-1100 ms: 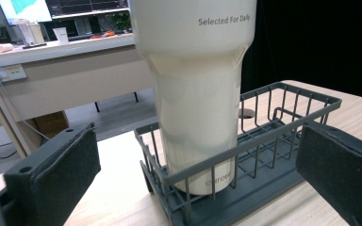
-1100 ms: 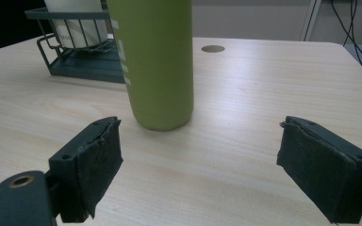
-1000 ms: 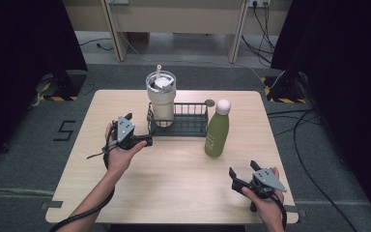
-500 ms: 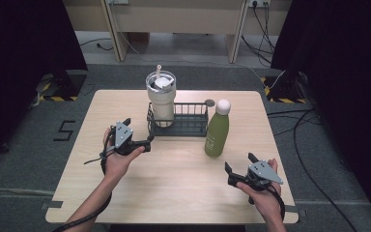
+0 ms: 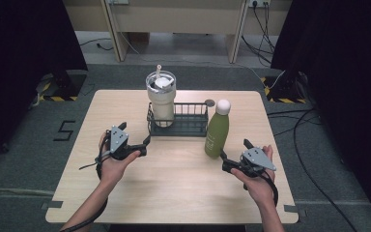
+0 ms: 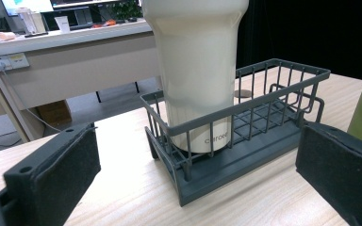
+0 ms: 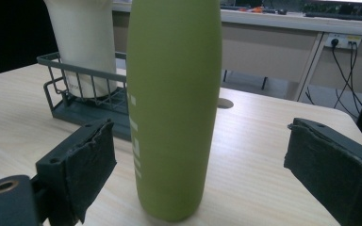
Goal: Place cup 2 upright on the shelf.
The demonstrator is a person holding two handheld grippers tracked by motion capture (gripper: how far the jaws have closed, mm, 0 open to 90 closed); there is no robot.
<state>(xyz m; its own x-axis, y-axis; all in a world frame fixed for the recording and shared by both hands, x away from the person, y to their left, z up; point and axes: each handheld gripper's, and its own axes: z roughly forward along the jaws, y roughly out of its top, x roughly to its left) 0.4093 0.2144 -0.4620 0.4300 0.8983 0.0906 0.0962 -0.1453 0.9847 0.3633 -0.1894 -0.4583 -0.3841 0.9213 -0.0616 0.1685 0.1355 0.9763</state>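
A green bottle (image 5: pixel 217 135) with a white cap stands upright on the table, just right of a dark wire basket (image 5: pixel 189 126). A cream tumbler (image 5: pixel 161 99) with a lid and straw stands in the basket's left end. My left gripper (image 5: pixel 145 146) is open at the basket's near left corner, with the tumbler (image 6: pixel 195 70) ahead between its pads (image 6: pixel 66 174). My right gripper (image 5: pixel 232 155) is open and points at the bottle (image 7: pixel 174 108) from the near right. Its jaws opened wide and have just been closing slightly. The bottle is between them and neither pad (image 7: pixel 330 160) touches it.
The light wooden table (image 5: pixel 174 188) has bare room in front of the basket. A round cable hole (image 5: pixel 209 102) lies behind the basket. Desks and cables stand on the floor beyond the far edge.
My right gripper has moved forward and up toward the green bottle, and its jaws stand wider. My left gripper has stayed near the basket's corner.
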